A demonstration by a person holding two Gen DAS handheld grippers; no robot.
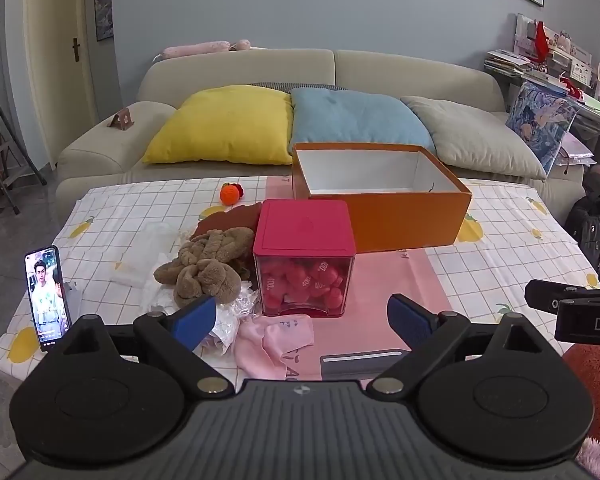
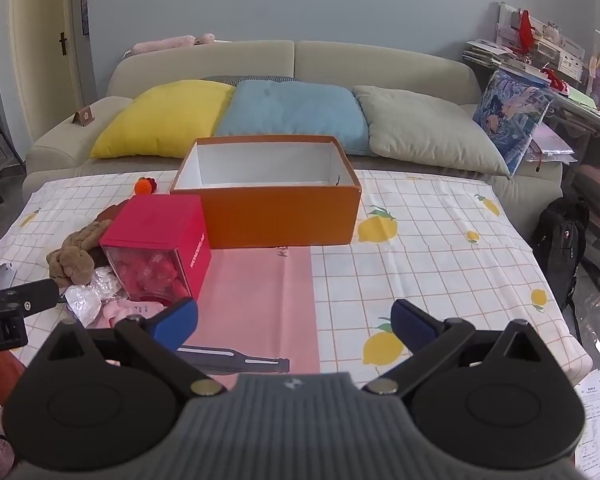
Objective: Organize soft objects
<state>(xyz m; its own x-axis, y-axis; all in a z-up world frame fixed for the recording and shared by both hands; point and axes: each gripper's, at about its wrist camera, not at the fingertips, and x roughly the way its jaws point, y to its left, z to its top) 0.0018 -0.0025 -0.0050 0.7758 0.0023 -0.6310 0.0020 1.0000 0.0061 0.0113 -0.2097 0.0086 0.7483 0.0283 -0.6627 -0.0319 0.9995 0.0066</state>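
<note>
Soft things lay heaped on the bench [image 1: 500, 248] at my left: a brown plush toy [image 1: 208, 264] in a knotted lump, a reddish-brown cloth [image 1: 228, 216] behind it, crumpled clear plastic [image 1: 232, 312] at its near edge, and a pink cloth [image 1: 276, 340] closest to me. The pink cloth sat just in front of a red-lidded clear cube [image 1: 304, 256] filled with small red pieces. Behind the cube, touching or nearly touching it, stood an open orange box [image 1: 404, 216] with a white inside and nothing visible in it. A small orange ball [image 1: 229, 193] rested farther back, well apart from the heap and just left of the box.

My left claw [image 1: 302, 316] was spread wide and pinched nothing; its blue fingers [image 1: 194, 320] hung over the near edge of the heap, one above the plastic, with the pink cloth and the cube between them in the view. My right claw [image 2: 296, 322] was spread wide too and empty, tilted down over the pink strip and the lemon-printed checked cover on the bench, to the right of the cube. A dark flat tool [image 2: 236, 358] lay on the pink strip just under it.

A phone [image 1: 46, 296] stood upright at the left edge of the bench with its screen lit. Beyond the bench was a beige sofa [image 1: 236, 68] carrying a yellow cushion [image 1: 224, 124], a blue cushion [image 1: 356, 120] and a grey cushion [image 1: 472, 136].
</note>
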